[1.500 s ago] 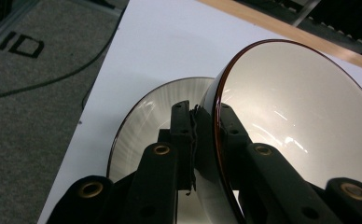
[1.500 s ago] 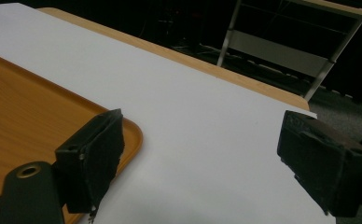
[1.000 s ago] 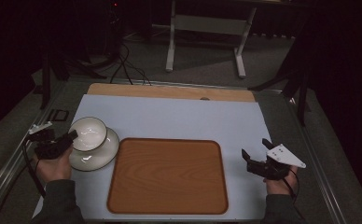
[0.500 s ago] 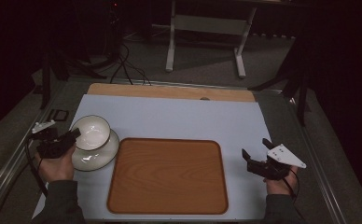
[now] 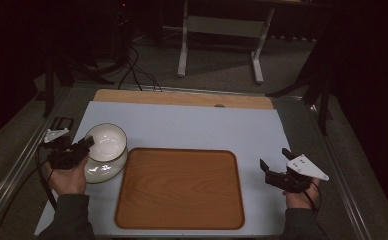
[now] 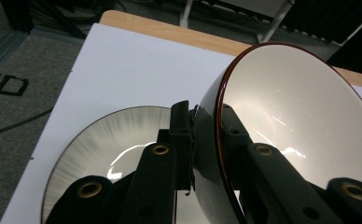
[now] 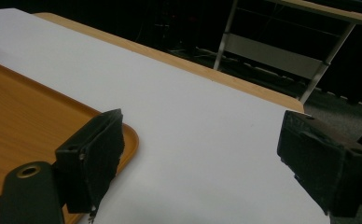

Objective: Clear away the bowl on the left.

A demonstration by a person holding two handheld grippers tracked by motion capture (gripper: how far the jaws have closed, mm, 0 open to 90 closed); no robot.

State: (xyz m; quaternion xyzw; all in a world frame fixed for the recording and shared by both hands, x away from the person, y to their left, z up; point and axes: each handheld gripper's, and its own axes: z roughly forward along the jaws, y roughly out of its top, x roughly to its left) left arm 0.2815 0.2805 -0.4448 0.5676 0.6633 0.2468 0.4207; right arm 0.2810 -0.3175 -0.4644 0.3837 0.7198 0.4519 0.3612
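Left gripper pinched on rim of white bowl: one jaw inside, one against outer wall. Bowl tilted, dark red rim line. White plate directly beneath bowl and jaws. Right gripper jaws wide apart, nothing between them, over white table mat; wooden tray corner beside its left jaw.

Dim lab: carpeted floor, trailing cables (black), metal-framed table.
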